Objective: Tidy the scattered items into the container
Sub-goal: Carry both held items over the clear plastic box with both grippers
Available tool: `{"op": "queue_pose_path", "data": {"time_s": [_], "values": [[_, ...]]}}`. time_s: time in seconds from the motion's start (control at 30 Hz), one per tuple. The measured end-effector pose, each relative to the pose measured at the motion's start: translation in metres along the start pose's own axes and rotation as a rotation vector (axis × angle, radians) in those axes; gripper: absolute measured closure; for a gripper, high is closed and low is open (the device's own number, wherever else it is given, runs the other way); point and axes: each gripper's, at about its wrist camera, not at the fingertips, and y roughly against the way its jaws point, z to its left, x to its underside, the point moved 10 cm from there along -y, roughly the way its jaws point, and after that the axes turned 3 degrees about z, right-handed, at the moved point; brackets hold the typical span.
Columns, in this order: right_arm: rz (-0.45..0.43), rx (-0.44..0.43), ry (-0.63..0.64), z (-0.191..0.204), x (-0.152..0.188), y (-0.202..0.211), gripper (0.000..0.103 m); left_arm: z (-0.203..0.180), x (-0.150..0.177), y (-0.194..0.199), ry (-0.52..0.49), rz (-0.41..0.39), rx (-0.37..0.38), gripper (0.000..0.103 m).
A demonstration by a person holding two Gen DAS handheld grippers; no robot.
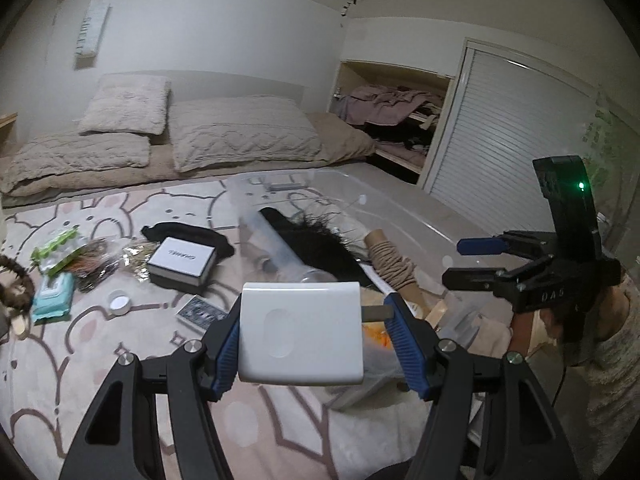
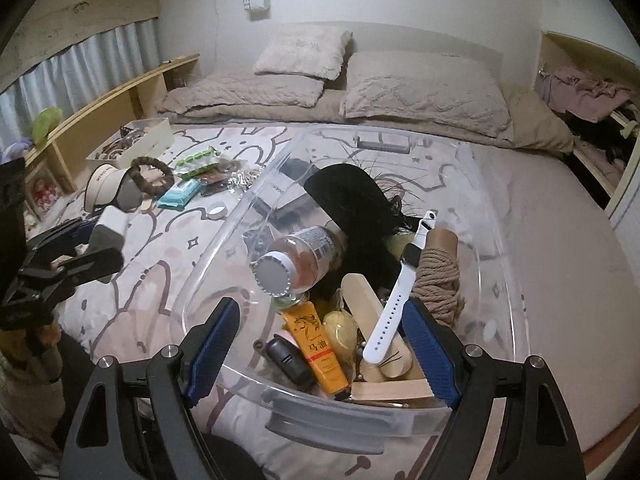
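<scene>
My left gripper [image 1: 316, 340] is shut on a white charger block [image 1: 300, 332]; its metal prong rests against the right pad. The right wrist view shows that gripper [image 2: 100, 240] and the charger [image 2: 110, 224] to the left of the clear plastic container [image 2: 496, 240]. My right gripper [image 2: 320, 340] hangs open and empty over the container's near end, and it shows at the right edge of the left wrist view [image 1: 464, 262]. Inside the container lie a bottle [image 2: 296, 260], a white watch [image 2: 400, 288], an orange tube [image 2: 316, 344], a twine spool [image 2: 436, 276] and a black feathered piece [image 2: 348, 196].
Loose on the patterned bed cover [image 1: 100, 360] are a white-lidded box [image 1: 182, 262], teal wipes [image 1: 52, 296], a small round tin [image 1: 120, 303], a card box [image 1: 200, 312], a black eye mask [image 1: 192, 236], a visor cap [image 2: 108, 188] and a braided ring [image 2: 152, 176]. Pillows [image 2: 424, 92] lie behind.
</scene>
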Motion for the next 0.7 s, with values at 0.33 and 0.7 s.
{"op": "queue_pose_path", "data": {"time_s": [0.33, 0.7], "values": [[-0.022, -0.025, 0.018, -0.019, 0.011, 0.005, 0.020, -0.038, -0.024, -0.038, -0.039, 0.036, 0.077, 0.037], [-0.049, -0.050, 0.087, -0.025, 0.025, 0.002, 0.020, -0.075, -0.028, -0.085, -0.058, 0.140, 0.107, 0.037]]}}
